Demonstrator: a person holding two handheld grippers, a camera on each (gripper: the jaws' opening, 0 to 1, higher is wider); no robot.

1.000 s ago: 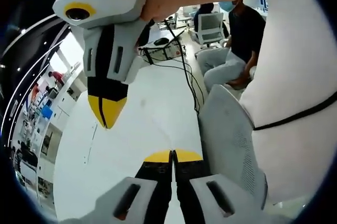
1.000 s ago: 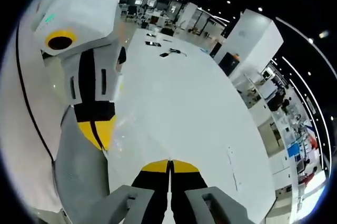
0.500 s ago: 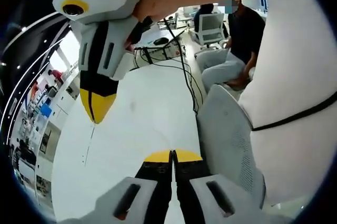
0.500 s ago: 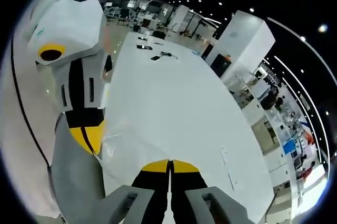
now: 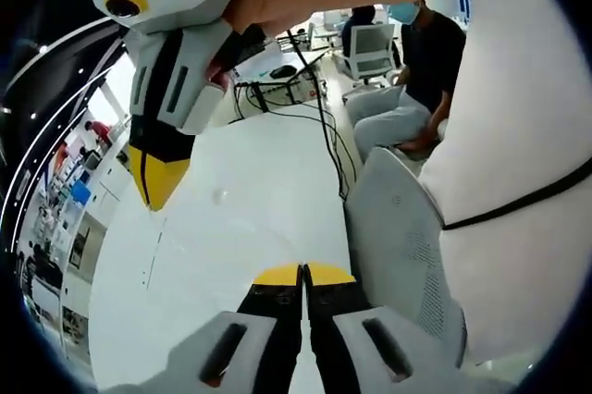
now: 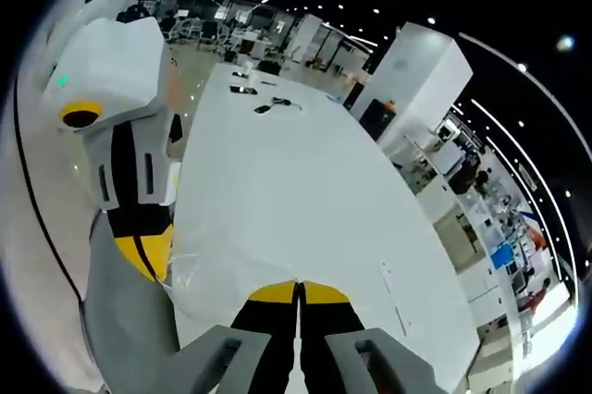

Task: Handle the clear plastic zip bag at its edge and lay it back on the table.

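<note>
Table: white, wide bare room ahead
Zip bag: edge pinched between both my tongs
Left tongs: clamped on bag
Right tongs: clamped on bag

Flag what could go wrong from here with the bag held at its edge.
1. The clear zip bag is held taut between the shut left gripper and right gripper; a thin edge grip could slip.
2. It hangs near the table edge by the grey chair, so it may drape off when released.

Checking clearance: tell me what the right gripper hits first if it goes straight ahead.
Probably the bag, stretched just past the right gripper; beyond it, the white table. Depth is unclear.
</note>
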